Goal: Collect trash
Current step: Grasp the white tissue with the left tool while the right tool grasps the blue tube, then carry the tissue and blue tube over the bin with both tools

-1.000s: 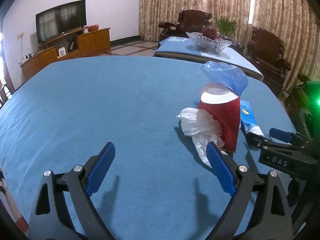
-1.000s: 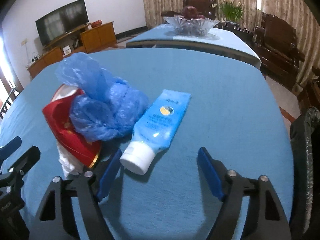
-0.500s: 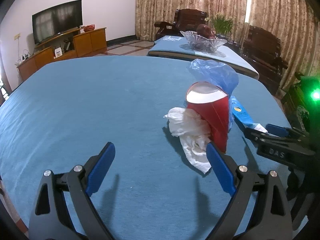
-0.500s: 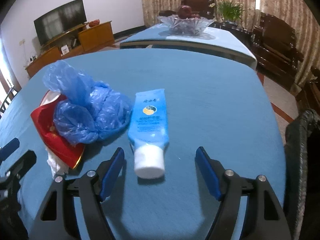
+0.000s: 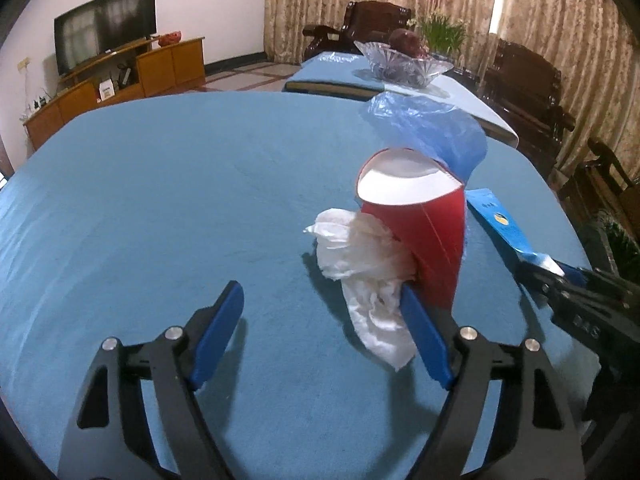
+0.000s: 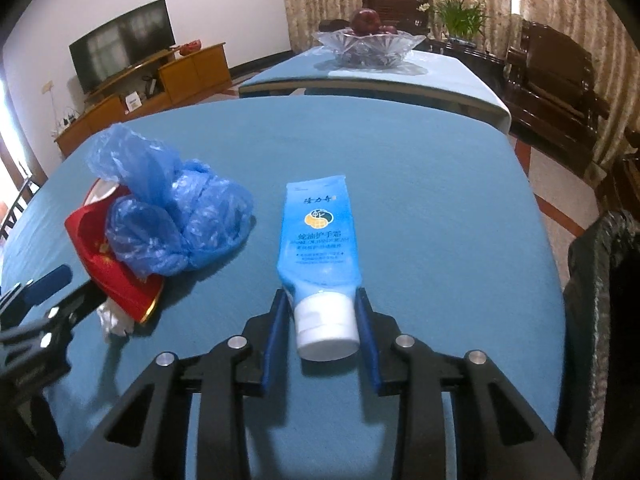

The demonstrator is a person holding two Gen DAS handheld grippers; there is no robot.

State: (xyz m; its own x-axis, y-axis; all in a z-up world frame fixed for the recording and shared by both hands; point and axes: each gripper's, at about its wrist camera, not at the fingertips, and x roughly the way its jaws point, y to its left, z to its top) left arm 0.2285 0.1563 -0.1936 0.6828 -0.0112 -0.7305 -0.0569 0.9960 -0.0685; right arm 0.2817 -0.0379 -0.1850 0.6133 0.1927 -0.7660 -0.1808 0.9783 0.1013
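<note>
A blue cream tube (image 6: 318, 240) lies on the blue table, white cap (image 6: 325, 326) toward me. My right gripper (image 6: 323, 334) is shut on the cap end. To its left lie a crumpled blue plastic bag (image 6: 176, 220), a squashed red paper cup (image 6: 116, 268) and a white tissue (image 6: 114, 320). In the left wrist view my left gripper (image 5: 320, 336) is open and empty; its right finger (image 5: 424, 340) touches the tissue (image 5: 360, 256) beside the red cup (image 5: 416, 232). The blue bag (image 5: 432, 128) sits behind the cup and the tube (image 5: 504, 224) to the right.
A black trash bag (image 6: 600, 300) hangs off the table's right edge. A second table with a glass fruit bowl (image 6: 368, 46) stands behind. Dark wooden chairs (image 6: 552, 80) are at the right, a TV cabinet (image 6: 152, 80) at the far left.
My right gripper moved onto the tube and closed on its cap end; it was open before. My left gripper crept closer to the tissue and cup, still open.
</note>
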